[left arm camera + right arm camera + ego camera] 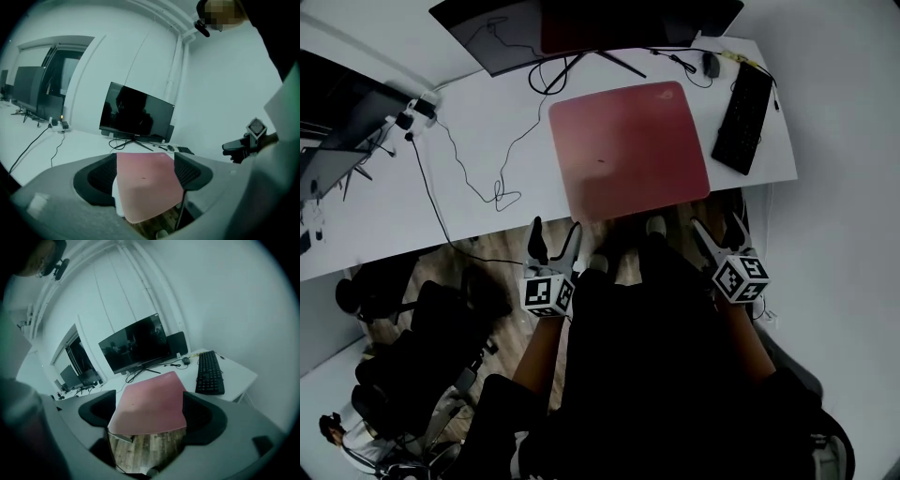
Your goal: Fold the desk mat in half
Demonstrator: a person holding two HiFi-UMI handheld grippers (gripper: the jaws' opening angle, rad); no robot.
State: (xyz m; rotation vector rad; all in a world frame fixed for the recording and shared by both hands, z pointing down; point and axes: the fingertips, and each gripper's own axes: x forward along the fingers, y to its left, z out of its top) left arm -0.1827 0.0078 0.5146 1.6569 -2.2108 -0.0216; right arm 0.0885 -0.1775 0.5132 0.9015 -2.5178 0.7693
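A red desk mat (630, 148) lies flat and unfolded on the white desk (487, 131), its near edge hanging slightly over the desk's front. The same mat (146, 185) fills the gap between the jaws in the left gripper view, and the mat (151, 405) does so in the right gripper view too. My left gripper (555, 246) hovers open just before the mat's near left corner. Off the near right corner my right gripper (717, 234) stands open as well. Neither touches the mat.
A black keyboard (743, 116) lies right of the mat, with a mouse (711, 64) behind it. A dark monitor (581, 28) stands at the back, cables (478, 178) trailing left. A black office chair (422, 347) sits on the wood floor at lower left.
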